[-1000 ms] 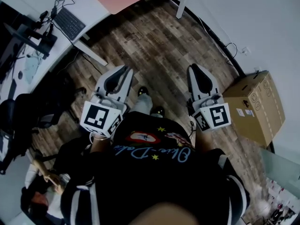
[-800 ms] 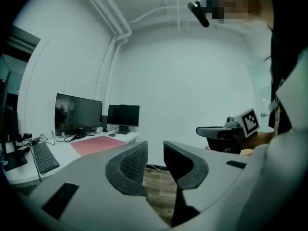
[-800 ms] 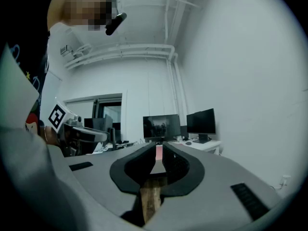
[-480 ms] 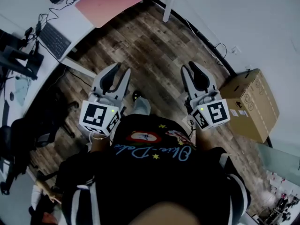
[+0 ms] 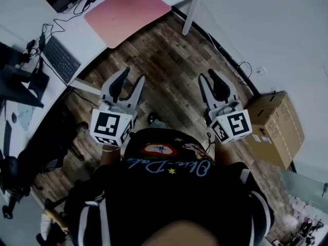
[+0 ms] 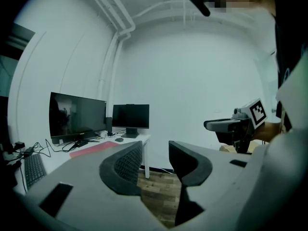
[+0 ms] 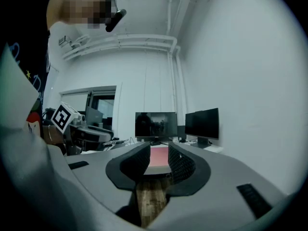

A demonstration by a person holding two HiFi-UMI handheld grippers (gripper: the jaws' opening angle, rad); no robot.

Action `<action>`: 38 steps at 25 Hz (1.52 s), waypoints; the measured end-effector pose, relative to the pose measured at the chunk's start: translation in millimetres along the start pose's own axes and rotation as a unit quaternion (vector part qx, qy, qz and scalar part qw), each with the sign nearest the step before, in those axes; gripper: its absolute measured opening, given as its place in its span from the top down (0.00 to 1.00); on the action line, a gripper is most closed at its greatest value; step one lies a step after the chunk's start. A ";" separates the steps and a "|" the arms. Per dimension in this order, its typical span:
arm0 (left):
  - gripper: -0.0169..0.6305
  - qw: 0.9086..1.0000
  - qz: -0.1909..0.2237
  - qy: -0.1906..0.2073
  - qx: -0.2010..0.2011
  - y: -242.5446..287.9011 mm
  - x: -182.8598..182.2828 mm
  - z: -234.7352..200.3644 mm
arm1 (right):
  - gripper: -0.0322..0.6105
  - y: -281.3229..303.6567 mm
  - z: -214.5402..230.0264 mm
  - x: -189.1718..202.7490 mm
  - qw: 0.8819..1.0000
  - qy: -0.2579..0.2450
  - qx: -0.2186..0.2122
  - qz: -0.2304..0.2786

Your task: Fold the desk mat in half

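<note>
The pink desk mat [image 5: 127,13] lies flat on the white desk [image 5: 87,42] at the top of the head view, far ahead of both grippers. My left gripper [image 5: 132,79] and right gripper [image 5: 208,78] are held over the wooden floor, pointing toward the desk. Both sets of jaws are opening, with nothing between them. The left gripper view shows its gripper [image 6: 155,150] with a clear gap and the mat [image 6: 91,149] to the left. In the right gripper view the mat [image 7: 159,160] shows far off through the gap of that gripper [image 7: 158,149].
A keyboard [image 5: 60,59] and cables lie on the desk left of the mat. Two monitors [image 6: 77,115] stand behind it. A desk leg [image 5: 189,15] stands at the desk's right end. A cardboard box [image 5: 274,129] sits against the right wall. Dark chairs [image 5: 31,158] stand at left.
Both grippers' jaws have parted from shut to a visible gap. The desk and pink mat have come further into the head view.
</note>
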State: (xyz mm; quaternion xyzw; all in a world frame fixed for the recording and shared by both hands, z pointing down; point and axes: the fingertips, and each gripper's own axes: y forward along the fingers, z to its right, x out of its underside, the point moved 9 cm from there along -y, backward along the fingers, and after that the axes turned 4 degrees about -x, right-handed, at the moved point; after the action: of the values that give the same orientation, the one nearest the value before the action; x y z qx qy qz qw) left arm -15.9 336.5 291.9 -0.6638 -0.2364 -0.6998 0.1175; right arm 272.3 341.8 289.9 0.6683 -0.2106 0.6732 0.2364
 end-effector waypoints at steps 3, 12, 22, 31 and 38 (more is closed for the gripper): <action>0.74 1.000 0.001 -0.007 -0.008 11.1 3.1 -23.4 | 0.82 28.8 4.5 -0.2 1.000 -0.007 -0.005 -0.010; 0.73 0.998 -0.018 -0.010 -0.056 18.7 19.7 -81.3 | 0.81 103.0 7.9 0.3 0.998 -0.022 -0.040 -0.033; 0.73 0.993 -0.056 -0.016 -0.101 40.1 41.6 -113.9 | 0.80 162.9 35.2 9.9 0.995 -0.034 -0.075 -0.061; 0.69 0.983 -0.071 0.006 -0.169 110.5 39.6 -143.2 | 0.78 256.3 110.8 20.9 0.985 -0.057 -0.144 -0.081; 0.64 0.963 -0.166 0.034 -0.208 181.5 68.9 -156.7 | 0.75 325.2 168.1 43.5 0.965 -0.111 -0.202 -0.126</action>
State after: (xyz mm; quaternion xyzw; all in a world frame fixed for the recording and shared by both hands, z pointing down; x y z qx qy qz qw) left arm -72.2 114.3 390.4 -0.6005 -0.1885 -0.7656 -0.1332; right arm 211.9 -17.4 346.9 0.6983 -0.2814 0.5029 0.4246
